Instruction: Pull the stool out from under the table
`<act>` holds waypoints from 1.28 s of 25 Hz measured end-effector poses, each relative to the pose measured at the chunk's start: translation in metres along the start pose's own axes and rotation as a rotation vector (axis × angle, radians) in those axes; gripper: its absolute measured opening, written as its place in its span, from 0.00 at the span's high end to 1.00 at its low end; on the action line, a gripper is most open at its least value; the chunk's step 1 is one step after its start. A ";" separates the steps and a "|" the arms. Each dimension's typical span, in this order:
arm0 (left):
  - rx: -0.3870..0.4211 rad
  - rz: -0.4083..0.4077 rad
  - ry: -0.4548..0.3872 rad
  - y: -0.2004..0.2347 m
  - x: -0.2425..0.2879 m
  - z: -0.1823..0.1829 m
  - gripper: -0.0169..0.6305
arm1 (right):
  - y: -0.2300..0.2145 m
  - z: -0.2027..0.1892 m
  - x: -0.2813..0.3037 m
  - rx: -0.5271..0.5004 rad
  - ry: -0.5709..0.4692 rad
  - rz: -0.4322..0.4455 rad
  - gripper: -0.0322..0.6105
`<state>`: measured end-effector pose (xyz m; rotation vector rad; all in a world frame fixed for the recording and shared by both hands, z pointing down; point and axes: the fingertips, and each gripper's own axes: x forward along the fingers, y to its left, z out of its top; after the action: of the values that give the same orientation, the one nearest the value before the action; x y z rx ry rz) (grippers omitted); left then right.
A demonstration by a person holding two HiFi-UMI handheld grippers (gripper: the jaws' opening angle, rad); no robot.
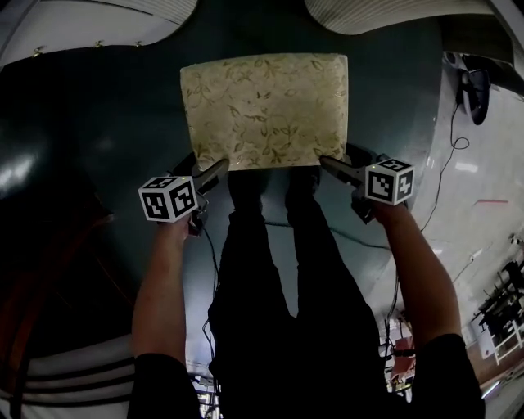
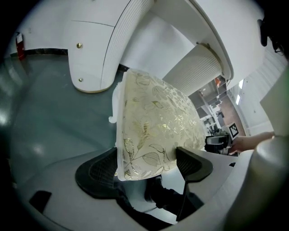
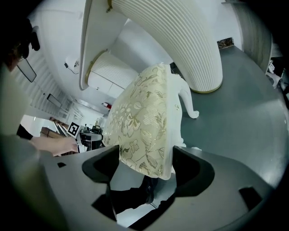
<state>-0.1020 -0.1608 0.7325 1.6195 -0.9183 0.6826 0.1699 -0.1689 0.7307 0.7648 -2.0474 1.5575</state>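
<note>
Slipping is the first danger I see. The stool [image 1: 262,110] stands on the dark floor [image 1: 90,123], just in front of the person's shoes [image 1: 246,184]. Its whole flowered cushion [image 2: 153,122] shows clear of the white table [image 1: 385,12], so I judge that it is mostly out.

The left tongs [image 2: 144,161] are closed narrow on the near left corner of the cushion. The right tongs [image 3: 145,163] are closed the same way on the near right corner. Each pair bites only the soft padded edge, and not deep. If the pull is sharp, the fabric can slide out of one pair, and then the stool will turn on the floor instead of coming straight.

Uneven pulling is the second danger. If one hand goes faster, the stool twists, and its curved white leg [image 3: 192,106] may knock the table's ribbed foot [image 3: 189,54], which stands near it.

Third, the person's legs [image 1: 278,270] are right behind the stool. Without a step back, the seat will press into the shins. A thin cable [image 1: 344,237] lies on the floor beside the feet, and a backward step could catch on it.
</note>
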 end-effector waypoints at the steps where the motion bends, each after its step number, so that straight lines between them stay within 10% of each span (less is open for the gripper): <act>1: 0.004 0.001 0.002 0.000 0.000 0.002 0.32 | 0.000 0.001 0.001 0.009 0.000 -0.003 0.46; 32: 0.120 0.033 0.103 -0.005 -0.026 0.029 0.34 | 0.004 -0.021 -0.013 0.114 0.041 -0.101 0.47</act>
<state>-0.1130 -0.1824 0.7017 1.6612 -0.8439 0.8505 0.1774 -0.1458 0.7246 0.8580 -1.8738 1.6303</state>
